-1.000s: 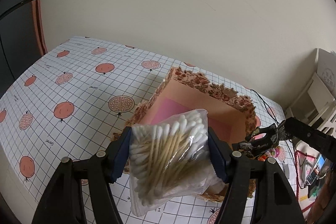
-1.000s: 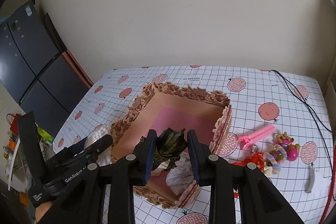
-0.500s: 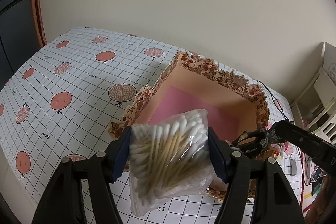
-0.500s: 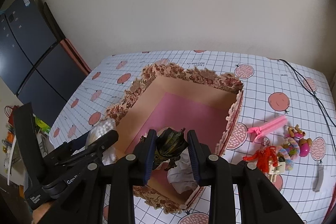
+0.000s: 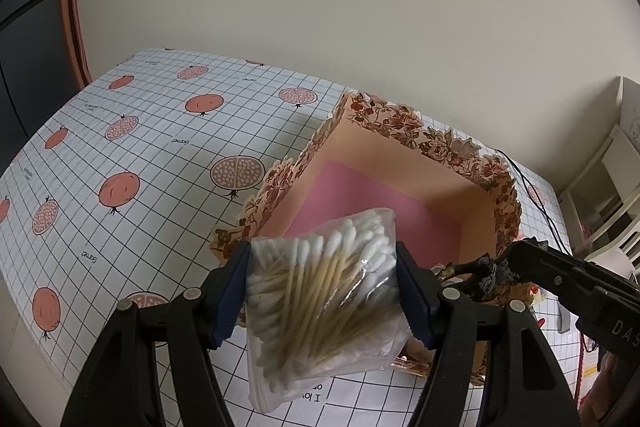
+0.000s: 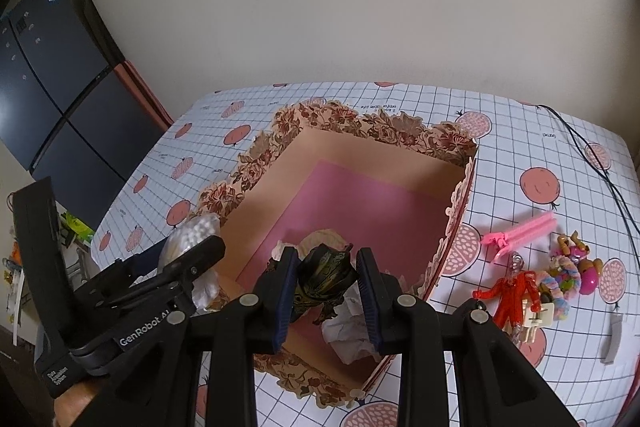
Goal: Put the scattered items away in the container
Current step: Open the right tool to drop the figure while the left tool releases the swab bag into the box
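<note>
We hold clear bag of cotton swabs [image 5: 324, 291] clamped in left tongs [image 5: 323, 291] at near-left rim of floral paper box [image 6: 404, 131]; slack bag may slip outside. Right tongs [image 6: 325, 285] clamped on dark gold-patterned figurine [image 6: 326, 277] above box floor; tongs may collide.

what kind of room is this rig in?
Most likely a home kitchen or dining corner: a table under a pomegranate-print cloth, a dark multi-door fridge by the wall, and toys lying beside a floral box.
</note>
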The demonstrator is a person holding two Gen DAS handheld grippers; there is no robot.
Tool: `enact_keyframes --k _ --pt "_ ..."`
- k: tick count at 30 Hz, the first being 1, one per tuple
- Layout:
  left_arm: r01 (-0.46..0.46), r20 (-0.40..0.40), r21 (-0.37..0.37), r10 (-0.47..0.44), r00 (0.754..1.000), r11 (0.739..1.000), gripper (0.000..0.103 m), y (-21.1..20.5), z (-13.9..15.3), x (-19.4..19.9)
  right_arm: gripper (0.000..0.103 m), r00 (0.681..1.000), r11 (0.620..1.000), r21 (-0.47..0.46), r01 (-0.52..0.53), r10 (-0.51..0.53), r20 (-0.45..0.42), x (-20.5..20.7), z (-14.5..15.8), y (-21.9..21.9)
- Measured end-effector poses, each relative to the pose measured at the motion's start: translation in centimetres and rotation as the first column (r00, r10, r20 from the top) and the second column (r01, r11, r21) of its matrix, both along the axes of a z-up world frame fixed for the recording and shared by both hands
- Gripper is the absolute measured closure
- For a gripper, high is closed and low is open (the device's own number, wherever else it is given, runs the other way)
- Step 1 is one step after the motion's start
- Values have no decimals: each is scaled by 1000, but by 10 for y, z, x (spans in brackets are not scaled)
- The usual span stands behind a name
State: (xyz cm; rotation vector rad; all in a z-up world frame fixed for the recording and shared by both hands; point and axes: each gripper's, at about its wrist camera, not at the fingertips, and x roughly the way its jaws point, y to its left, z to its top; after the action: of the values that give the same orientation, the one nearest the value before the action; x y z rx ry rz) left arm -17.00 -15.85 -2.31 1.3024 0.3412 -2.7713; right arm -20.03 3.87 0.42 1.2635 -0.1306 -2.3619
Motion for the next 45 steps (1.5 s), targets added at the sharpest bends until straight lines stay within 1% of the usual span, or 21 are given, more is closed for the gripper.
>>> enact_keyframes --k 4,6,10,14,23,34,39,45 --pt "4 6 -11 -4 1000 1000 33 3 0 0 70 1000 1000 -6 5 -5 -1 0 1 2" --pt "1 7 -16 -1 1000 1000 33 4 0 1 66 1000 1000 -11 10 -10 3 -1 1 4" --pt "2 14 -26 -2 1000 1000 33 7 -1 1 64 1000 1000 -11 20 -19 13 -1 0 8" --pt "5 26 -31 -4 1000 1000 33 10 -2 1 56 999 1000 -15 27 -27 18 -1 -2 12" --pt "7 35 -46 -5 999 999 32 18 1 3 44 999 999 -26 34 -34 12 2 3 23" --pt "16 16 -47 -15 1000 999 32 34 16 8 41 999 998 -31 50 -50 1 9 13 40" --pt "18 5 -55 -18 1000 998 32 41 25 11 38 998 997 -40 62 -62 -13 15 21 51" --pt "22 -7 -60 -22 1000 998 32 51 36 16 37 997 996 -42 75 -76 -27 23 28 66"
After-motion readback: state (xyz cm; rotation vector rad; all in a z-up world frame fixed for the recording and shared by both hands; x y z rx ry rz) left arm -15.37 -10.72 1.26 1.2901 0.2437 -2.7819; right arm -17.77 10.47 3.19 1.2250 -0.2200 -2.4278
